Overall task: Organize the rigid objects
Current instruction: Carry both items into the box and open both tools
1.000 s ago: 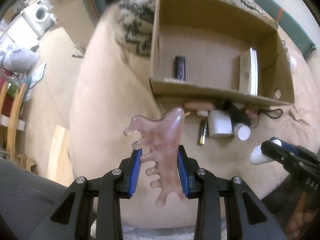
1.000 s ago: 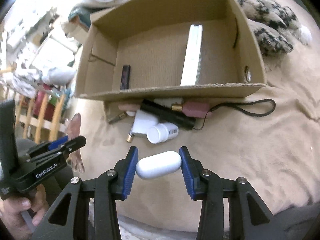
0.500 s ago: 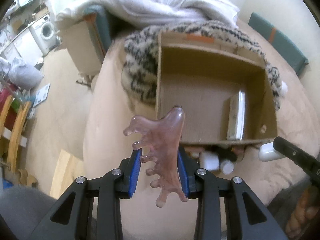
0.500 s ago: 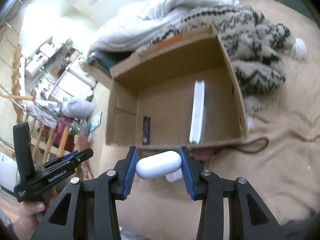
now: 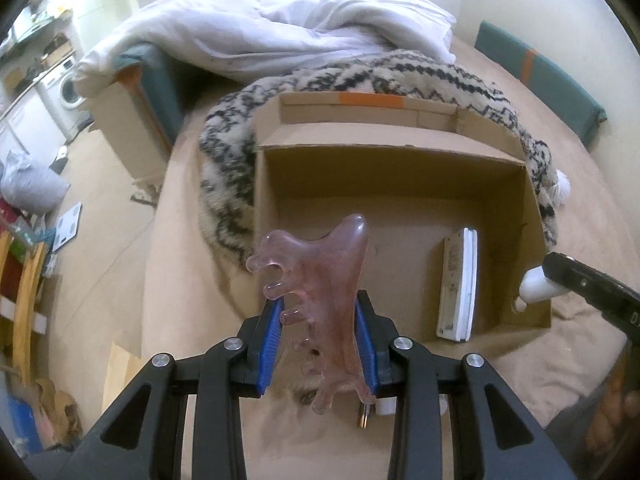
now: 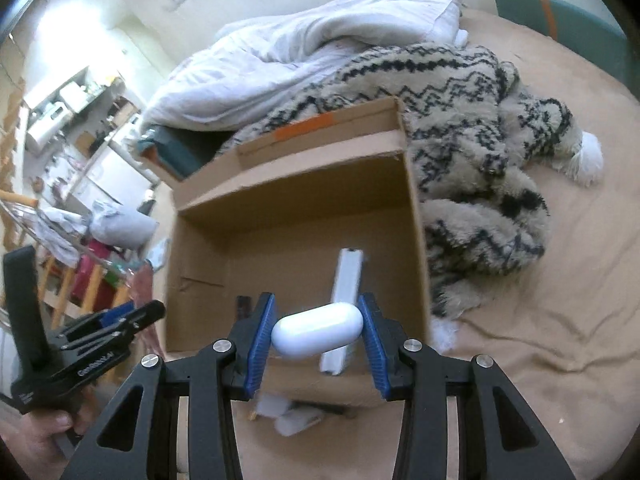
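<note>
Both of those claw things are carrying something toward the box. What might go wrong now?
The smooth white oval case is pinched only at its rounded ends, so it might slip out short of the cardboard box. The pink comb-shaped scraper sticks far past the left jaws and may catch the box's wall. It looks stone-like, so a drop could chip it.

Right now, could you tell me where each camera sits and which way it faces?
Left wrist: behind the left claw, looking down at the box; its fingers pinch a pink comb.
Right wrist: behind the right claw, facing the box from its near side; it grips a white case.
Shared: box, remote, blanket, each other's claw.
</note>
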Demonstrator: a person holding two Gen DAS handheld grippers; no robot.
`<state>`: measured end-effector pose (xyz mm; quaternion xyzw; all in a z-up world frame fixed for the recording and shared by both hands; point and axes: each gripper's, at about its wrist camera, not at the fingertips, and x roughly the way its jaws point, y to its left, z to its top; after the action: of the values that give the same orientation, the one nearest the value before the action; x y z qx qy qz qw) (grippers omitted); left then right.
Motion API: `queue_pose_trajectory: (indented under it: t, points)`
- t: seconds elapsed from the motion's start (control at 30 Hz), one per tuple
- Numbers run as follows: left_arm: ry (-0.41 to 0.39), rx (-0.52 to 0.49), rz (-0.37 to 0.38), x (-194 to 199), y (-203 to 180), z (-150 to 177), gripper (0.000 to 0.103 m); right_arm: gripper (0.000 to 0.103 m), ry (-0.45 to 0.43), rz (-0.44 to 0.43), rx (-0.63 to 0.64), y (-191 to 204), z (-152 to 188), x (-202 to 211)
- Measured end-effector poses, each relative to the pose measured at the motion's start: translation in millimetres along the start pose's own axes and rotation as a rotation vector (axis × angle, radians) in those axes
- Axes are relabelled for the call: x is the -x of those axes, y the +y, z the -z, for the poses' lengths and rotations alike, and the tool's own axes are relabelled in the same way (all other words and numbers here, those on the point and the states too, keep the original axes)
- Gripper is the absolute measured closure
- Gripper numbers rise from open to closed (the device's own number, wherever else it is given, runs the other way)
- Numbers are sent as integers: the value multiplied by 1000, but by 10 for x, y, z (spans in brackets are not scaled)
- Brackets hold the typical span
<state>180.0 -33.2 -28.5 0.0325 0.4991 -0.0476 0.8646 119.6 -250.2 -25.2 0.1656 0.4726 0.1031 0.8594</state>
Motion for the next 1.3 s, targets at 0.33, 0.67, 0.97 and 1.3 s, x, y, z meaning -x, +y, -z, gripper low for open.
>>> queue_pose_trajectory:
  t: [0.33, 0.67, 0.97, 1.3]
  points:
    - [-18, -24, 7, -463, -114, 26, 71, 59, 130, 117, 38, -19, 142, -457]
    - [6, -5, 1, -576, -84, 65, 71, 59, 176, 195, 58, -6, 183, -622]
    - [30, 10, -1, -669, -105, 97, 71, 58, 156, 189, 36, -29, 131, -610]
    - [54, 20, -21, -744, -76, 104, 71, 41, 114, 94, -63, -147, 66, -516]
